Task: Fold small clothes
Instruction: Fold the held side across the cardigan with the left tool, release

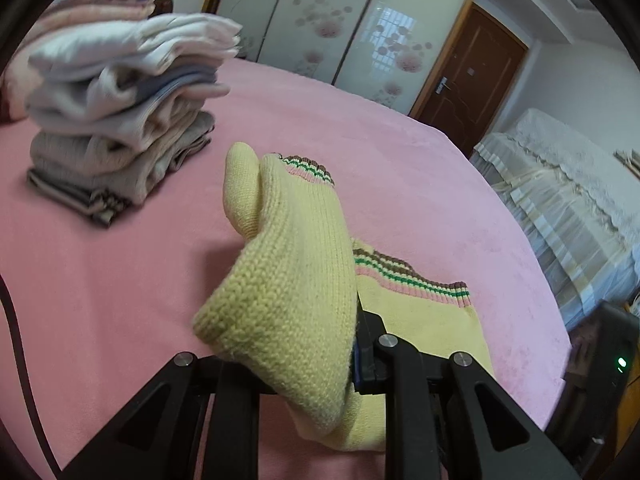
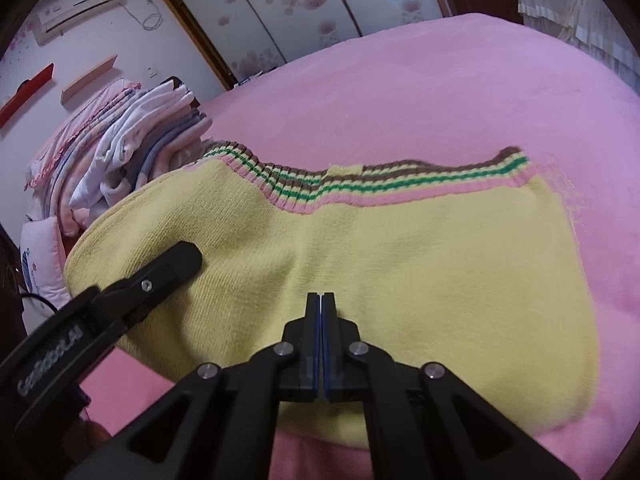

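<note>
Garment: yellow knit (image 2: pixel 400 264) with a striped hem is lying on the pink bed (image 2: pixel 460 100).
Left gripper (image 1: pixel 320 344): fingers are pinching a lifted fold of the knit.
Right gripper (image 2: pixel 321 300): fingers are pressed together, empty, resting over the knit.
Stack (image 1: pixel 120 120): folded clothes are sitting nearby on the bed.

One marking legible: white lettering on the black body of the left gripper (image 2: pixel 188 258), seen lower left in the right wrist view, running along the arm. Reads roughly "GenROBOT.AI"; middle characters blurred, exact spelling uncertain. No other text, numbers or labels readable in either view
</note>
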A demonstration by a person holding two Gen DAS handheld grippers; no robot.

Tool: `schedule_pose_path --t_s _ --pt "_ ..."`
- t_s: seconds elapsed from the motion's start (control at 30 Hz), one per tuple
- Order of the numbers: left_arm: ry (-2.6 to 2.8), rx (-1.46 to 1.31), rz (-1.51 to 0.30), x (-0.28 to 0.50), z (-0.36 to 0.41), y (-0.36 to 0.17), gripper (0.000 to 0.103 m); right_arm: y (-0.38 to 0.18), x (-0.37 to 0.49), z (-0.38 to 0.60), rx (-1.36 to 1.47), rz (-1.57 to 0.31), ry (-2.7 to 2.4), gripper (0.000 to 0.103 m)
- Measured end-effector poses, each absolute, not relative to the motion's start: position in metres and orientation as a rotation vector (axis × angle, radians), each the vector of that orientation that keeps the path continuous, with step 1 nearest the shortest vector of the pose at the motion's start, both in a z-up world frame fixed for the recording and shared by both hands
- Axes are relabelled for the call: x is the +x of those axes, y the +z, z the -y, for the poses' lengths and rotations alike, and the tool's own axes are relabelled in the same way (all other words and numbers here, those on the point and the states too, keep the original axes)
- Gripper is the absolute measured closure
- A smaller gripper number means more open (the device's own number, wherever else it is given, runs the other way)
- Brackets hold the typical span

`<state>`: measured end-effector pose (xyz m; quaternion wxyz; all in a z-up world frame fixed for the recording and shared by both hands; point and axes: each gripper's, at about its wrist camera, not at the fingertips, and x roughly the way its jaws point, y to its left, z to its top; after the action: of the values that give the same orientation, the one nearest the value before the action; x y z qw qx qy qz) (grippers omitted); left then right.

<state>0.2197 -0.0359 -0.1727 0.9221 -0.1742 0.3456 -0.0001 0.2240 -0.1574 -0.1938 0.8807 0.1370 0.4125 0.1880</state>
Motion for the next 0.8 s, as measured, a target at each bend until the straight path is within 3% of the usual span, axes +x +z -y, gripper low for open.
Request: schedule_pose_path --t_s 0.33,0.8 --pt "-0.018 -0.167 -0.690 0.223 0.104 -0.155 0.085 -0.172 0.194 0.228 0.345 -0.769 0.314 0.103" --pt "-0.117 0.110 -0.745 0.218 0.203 -0.184 0.085 -0.191 0.175 0.297 0.438 -0.752 0.192 0.103"
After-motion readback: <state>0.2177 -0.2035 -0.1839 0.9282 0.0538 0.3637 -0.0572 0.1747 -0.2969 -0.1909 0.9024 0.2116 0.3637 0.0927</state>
